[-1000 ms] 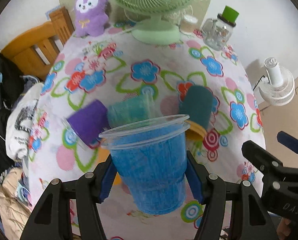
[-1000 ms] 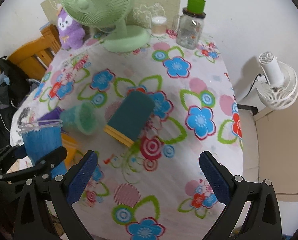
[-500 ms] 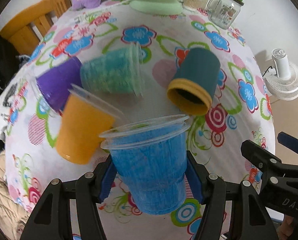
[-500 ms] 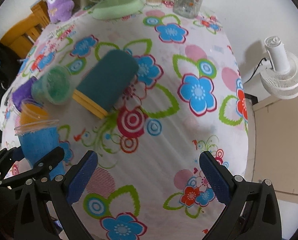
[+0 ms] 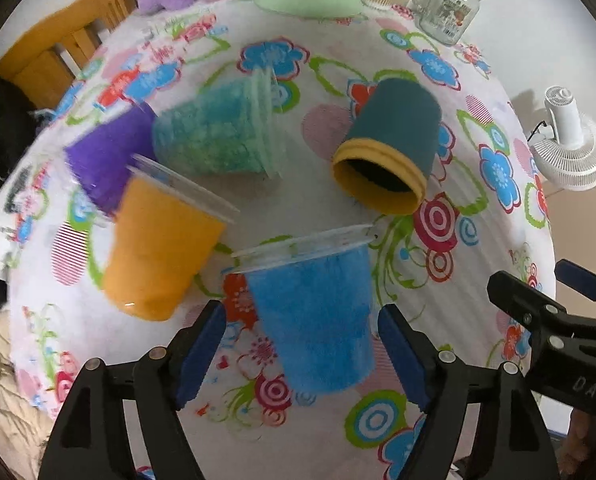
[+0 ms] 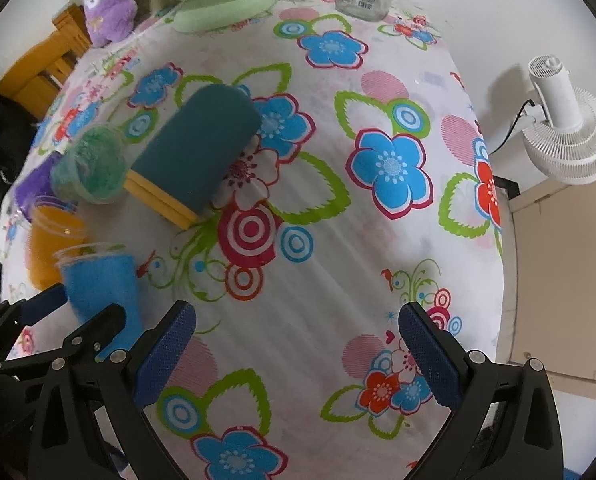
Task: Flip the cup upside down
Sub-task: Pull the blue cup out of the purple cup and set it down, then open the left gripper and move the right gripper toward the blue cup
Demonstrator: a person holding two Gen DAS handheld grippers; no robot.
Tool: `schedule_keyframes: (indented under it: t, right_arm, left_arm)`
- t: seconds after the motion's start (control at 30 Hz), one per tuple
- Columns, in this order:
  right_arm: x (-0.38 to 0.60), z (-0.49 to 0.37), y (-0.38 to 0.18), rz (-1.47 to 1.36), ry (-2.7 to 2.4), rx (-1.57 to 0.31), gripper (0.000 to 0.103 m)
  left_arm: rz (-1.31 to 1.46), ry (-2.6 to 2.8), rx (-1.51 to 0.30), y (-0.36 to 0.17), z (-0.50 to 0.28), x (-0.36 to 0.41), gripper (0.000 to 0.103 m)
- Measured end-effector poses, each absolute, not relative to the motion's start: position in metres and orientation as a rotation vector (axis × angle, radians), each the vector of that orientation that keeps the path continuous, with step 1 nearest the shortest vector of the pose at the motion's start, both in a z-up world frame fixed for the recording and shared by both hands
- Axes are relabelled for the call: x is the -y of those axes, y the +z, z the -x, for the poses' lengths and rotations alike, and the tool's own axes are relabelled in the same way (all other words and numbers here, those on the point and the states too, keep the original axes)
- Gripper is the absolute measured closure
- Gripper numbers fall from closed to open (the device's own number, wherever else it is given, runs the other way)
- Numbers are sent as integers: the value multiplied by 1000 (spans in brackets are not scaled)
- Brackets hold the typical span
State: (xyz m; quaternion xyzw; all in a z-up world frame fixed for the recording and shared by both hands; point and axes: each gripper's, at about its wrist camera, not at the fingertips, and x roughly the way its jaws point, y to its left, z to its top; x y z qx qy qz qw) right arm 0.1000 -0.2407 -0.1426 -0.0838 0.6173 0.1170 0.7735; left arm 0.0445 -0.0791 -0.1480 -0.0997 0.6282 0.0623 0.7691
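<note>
A blue plastic cup point(image 5: 313, 312) stands mouth up on the flowered tablecloth, between the fingers of my left gripper point(image 5: 303, 356). The fingers have opened and gaps show on both sides of the cup. The cup also shows in the right wrist view point(image 6: 102, 292), at the far left beside the left gripper. My right gripper point(image 6: 298, 352) is open and empty above the cloth near the table's front edge.
An orange cup point(image 5: 158, 248) stands left of the blue one. Purple point(image 5: 106, 160), green point(image 5: 218, 136) and dark teal point(image 5: 389, 144) cups lie on their sides behind. A green fan base point(image 6: 222, 12), a glass jar point(image 5: 449, 8) and a plush toy point(image 6: 106, 8) stand at the back. A white fan point(image 6: 565, 132) stands off the table's right edge.
My left gripper has come down with the blue cup and then opened off it; the cup now stands on the cloth. The right gripper has moved forward and lower over the table.
</note>
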Motion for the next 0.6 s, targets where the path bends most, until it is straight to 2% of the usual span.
schedule_keyframes:
  t: [0.1, 0.37, 0.6]
  right_arm:
    - [238, -93, -123, 139, 287, -1285, 0]
    - [213, -69, -71, 81, 334, -1164, 0]
    - [196, -51, -37, 62, 321, -1062, 0]
  left_arm:
    - [201, 107, -1335, -128, -38, 78, 15]
    - [77, 61, -1245, -73, -30, 65, 15]
    - [29, 14, -1168, -38, -20, 40, 10]
